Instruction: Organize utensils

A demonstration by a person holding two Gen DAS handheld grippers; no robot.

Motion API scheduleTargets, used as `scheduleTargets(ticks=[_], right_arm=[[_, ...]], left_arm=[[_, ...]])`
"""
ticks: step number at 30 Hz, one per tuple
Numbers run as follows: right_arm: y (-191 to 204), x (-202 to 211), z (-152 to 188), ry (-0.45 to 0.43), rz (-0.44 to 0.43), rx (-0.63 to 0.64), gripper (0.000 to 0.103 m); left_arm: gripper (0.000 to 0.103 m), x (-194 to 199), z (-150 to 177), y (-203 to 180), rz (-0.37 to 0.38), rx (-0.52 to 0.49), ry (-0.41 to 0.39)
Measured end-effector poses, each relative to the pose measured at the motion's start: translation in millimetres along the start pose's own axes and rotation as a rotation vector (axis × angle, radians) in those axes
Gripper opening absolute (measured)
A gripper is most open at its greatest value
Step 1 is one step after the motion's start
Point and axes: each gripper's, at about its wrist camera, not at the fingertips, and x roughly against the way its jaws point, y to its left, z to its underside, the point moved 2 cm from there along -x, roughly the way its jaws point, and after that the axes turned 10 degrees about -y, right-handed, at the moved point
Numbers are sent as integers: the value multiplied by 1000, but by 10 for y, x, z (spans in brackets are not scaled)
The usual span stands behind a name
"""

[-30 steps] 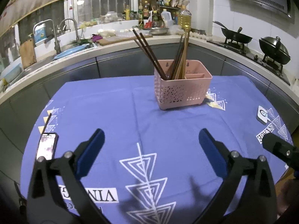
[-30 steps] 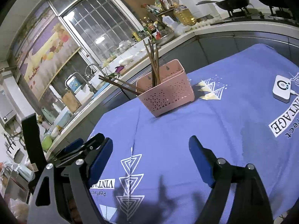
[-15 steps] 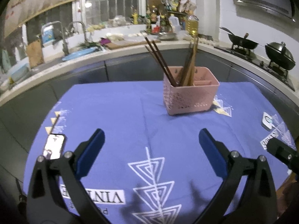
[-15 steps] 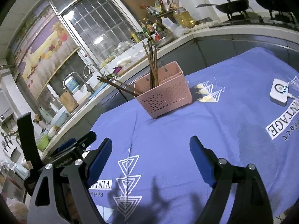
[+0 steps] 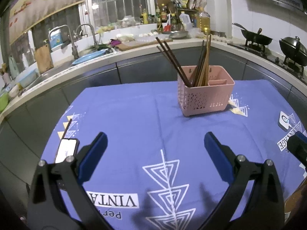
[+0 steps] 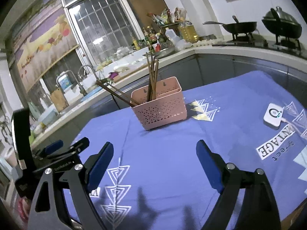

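A pink perforated utensil basket (image 5: 206, 95) stands on the blue tablecloth (image 5: 145, 126) toward the far side; it also shows in the right wrist view (image 6: 160, 110). Several dark and wooden chopsticks (image 5: 201, 65) stand in its left compartment (image 6: 151, 76); two dark ones lean out to the left. One loose chopstick (image 5: 66, 129) lies at the table's left edge. My left gripper (image 5: 154, 149) is open and empty above the near cloth. My right gripper (image 6: 154, 162) is open and empty too, with the left gripper (image 6: 63, 149) beside it.
A phone (image 5: 65, 150) lies at the left near the loose chopstick. A small white device (image 6: 273, 116) with a cable lies at the right. The counter behind holds a sink (image 5: 63, 65), bottles and woks (image 5: 256, 38).
Both grippers have drawn back and risen a little, so the basket looks slightly farther and the view is more level. Both stay open and empty.
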Motion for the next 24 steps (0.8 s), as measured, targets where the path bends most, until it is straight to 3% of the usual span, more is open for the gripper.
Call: scheduleTargets(ticks=[8, 17, 24], right_arm=[[6, -83, 43, 29, 28, 28, 87], [-33, -165, 86, 60, 77, 42, 87], [-38, -222, 138, 66, 141, 98, 89]], left_arm=[[97, -32, 39, -15, -2, -31, 17], [97, -91, 84, -12, 46, -9, 60], [97, -169, 140, 10, 7, 6, 90]])
